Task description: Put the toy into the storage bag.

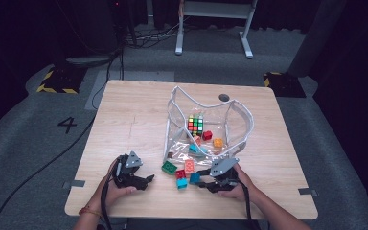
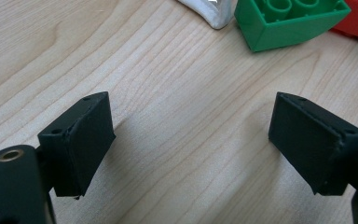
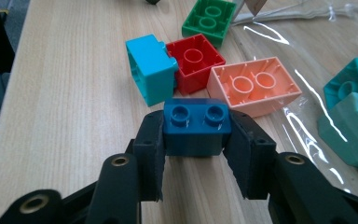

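My right gripper (image 3: pixel 195 135) is shut on a dark blue two-stud brick (image 3: pixel 196 126), held just above the wooden table (image 1: pixel 124 124); in the high view the right gripper (image 1: pixel 202 182) holds the blue brick (image 1: pixel 194 178) near the table's front. Beyond it lie a cyan brick (image 3: pixel 151 70), a red brick (image 3: pixel 194 61), a salmon brick (image 3: pixel 254 86) and a green brick (image 3: pixel 209 18). My left gripper (image 2: pixel 191 140) stands open over bare wood, its jaws wide apart, with the green brick (image 2: pixel 289 21) ahead of it. In the high view the left gripper (image 1: pixel 146 181) rests front left.
A clear plastic bag (image 1: pixel 206 127) with a white rim lies open mid-table, holding a colour cube (image 1: pixel 195 124), a red piece (image 1: pixel 207 135), an orange piece (image 1: pixel 218 142) and teal bricks (image 3: pixel 354 116). The left half of the table is bare wood.
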`<state>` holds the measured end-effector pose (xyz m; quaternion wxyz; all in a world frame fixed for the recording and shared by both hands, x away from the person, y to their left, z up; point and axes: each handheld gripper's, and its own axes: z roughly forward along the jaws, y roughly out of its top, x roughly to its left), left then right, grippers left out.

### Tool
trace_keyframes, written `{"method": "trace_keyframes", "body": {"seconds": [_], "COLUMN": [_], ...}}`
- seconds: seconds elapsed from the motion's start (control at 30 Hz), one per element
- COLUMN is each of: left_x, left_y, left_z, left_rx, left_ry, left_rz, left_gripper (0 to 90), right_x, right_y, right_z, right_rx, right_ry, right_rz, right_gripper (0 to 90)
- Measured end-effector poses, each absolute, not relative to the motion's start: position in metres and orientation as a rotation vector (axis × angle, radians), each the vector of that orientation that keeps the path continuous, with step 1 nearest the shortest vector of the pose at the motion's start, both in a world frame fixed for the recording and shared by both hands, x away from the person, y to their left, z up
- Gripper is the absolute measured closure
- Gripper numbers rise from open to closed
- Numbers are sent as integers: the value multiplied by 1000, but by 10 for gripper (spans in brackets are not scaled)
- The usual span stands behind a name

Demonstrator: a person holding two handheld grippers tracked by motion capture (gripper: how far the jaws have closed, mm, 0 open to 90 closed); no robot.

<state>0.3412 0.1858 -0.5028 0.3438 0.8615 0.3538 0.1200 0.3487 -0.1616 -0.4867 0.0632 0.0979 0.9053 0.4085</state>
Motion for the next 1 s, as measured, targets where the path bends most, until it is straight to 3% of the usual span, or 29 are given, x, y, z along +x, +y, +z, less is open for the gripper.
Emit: {"method": "trace_keyframes", "body": {"seconds": [1.0], "left_x": [341], "left_y": [186], "left_z": [-503], "left_rx": [2241], "left_ry": [920], "left_rz": [327], "left_gripper": [142], "right_x": [350], "right_y": [-241], "right_z": [-458], "right_rx": [411], "right_ry": [2621], "right_rz": [1252], "right_gripper": [592]}}
